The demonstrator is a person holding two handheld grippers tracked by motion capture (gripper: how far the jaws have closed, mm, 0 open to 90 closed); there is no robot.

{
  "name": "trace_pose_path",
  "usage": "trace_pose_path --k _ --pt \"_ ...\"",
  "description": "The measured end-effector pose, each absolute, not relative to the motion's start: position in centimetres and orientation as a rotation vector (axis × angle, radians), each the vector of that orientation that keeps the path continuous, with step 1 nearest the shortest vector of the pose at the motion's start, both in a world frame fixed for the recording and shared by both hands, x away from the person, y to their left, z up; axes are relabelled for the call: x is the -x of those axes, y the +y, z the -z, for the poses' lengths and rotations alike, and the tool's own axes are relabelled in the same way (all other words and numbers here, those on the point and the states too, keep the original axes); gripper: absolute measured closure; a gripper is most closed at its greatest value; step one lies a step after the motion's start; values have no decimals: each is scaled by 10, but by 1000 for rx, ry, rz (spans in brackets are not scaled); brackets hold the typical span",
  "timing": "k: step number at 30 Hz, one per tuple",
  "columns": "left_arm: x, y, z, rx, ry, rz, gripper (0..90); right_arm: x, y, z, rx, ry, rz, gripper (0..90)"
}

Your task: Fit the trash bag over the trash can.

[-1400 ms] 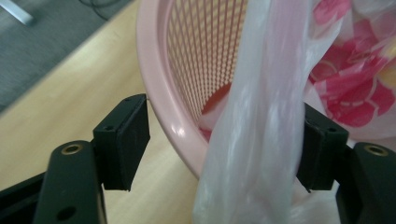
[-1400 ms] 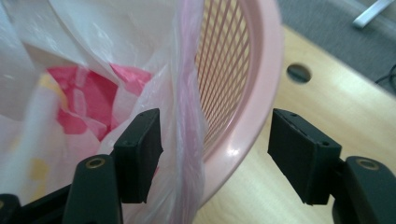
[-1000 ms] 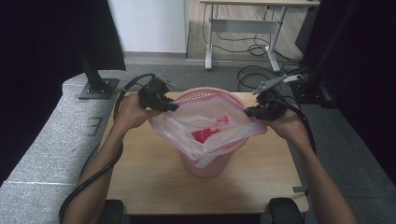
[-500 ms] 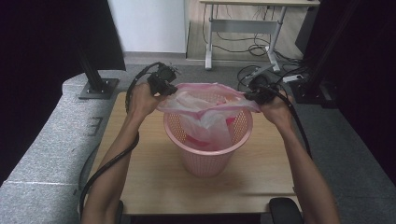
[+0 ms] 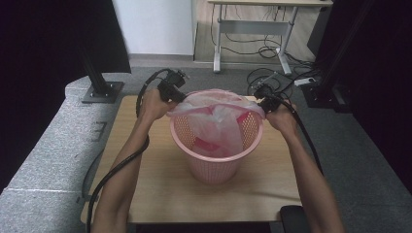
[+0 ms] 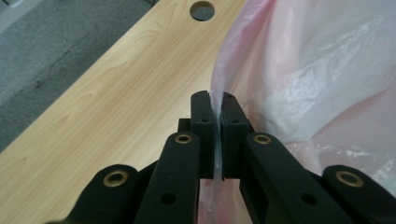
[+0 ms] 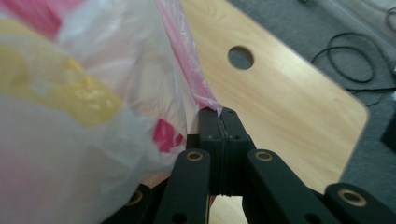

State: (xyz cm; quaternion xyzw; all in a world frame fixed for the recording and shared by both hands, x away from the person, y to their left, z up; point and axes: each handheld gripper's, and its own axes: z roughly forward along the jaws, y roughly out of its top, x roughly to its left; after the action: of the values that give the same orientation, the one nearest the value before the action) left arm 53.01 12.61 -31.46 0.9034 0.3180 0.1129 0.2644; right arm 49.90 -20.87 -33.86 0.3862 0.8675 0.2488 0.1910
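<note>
1. The bin bag (image 5: 216, 121), thin pinkish-clear plastic, hangs in the pink mesh basket (image 5: 214, 160), its mouth stretched across the far half of the rim between the two grippers.
2. The basket stands at the middle of the wooden table (image 5: 145, 189), and red and yellow things show through the film, too blurred to name.
3. The left gripper (image 5: 171, 91) has its jaws closed on the bag's left edge; the left gripper view shows film pinched flat between them.
4. The right gripper (image 5: 265, 99) is likewise clamped on the right edge, only a narrow pink strip caught at the tips.
5. Risk, as I judge it: pulling wider could tear the film or slip that strip free, dropping one side into the basket.
</note>
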Motion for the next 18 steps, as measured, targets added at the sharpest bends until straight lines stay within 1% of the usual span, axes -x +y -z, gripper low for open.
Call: trace_pose_path --k 3,5,6,7,8,11,12,14,18 --pt "-531 132 319 -2473 884 -286 875 -498 -213 342 -1084 2460 -725 870" --pt "-530 138 323 -2462 883 -247 845 -496 -217 342 -1097 2457 -747 791" --pt "-530 143 324 -2438 882 -222 801 -496 -220 341 -1112 2451 -763 724" --pt "-529 148 324 -2419 882 -220 722 -495 -224 340 -1124 2441 -780 633" --pt "-527 153 323 -2403 892 -229 629 -493 -228 338 -1134 2431 -791 564" --pt "-520 169 314 -2326 883 -224 511 -485 -241 327 -1130 2407 -875 456" --pt "-517 172 310 -2307 876 -226 488 -482 -245 323 -1120 2407 -914 432" --pt "-509 177 302 -2301 844 -228 467 -474 -250 315 -1092 2417 -975 421" --pt "-491 182 293 -2335 790 -242 422 -459 -258 305 -1048 2427 -995 389"
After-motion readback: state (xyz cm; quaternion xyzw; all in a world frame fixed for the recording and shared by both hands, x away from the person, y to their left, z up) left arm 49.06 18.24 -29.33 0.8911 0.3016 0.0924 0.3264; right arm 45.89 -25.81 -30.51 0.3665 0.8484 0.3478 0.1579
